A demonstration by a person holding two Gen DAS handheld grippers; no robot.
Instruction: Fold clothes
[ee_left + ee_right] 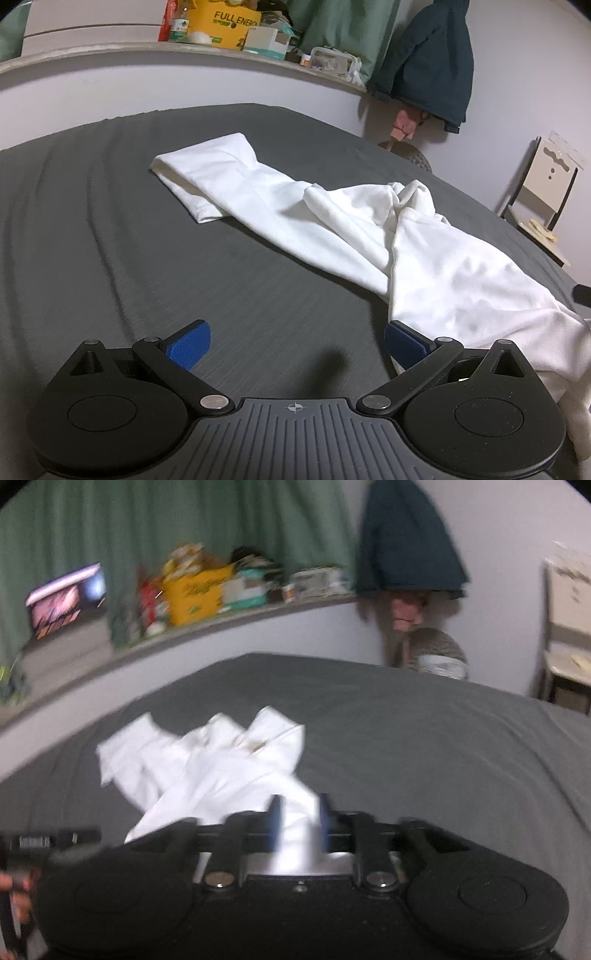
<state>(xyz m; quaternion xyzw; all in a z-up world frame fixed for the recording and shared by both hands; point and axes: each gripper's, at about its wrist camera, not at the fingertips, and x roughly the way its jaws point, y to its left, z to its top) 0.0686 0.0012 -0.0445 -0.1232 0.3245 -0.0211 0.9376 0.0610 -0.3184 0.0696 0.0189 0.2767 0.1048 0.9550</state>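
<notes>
A white garment (332, 221) lies crumpled across the dark grey bed sheet (147, 240), one folded end at the far left and the bulk running to the right. My left gripper (297, 343) hovers low over the sheet, open and empty, its right pad (404, 341) at the garment's near edge. In the blurred right wrist view, my right gripper (300, 821) has a bunched strip of the white garment (207, 768) between its blue pads (275, 821). The cloth fills the narrow gap from pad to pad and runs back under the gripper.
A ledge (110, 55) behind the bed carries a yellow box (221, 24) and other clutter. A dark jacket (428, 62) hangs on the wall, and a chair (543, 199) stands at the right. A person's fingers (14, 890) show at the lower left of the right wrist view.
</notes>
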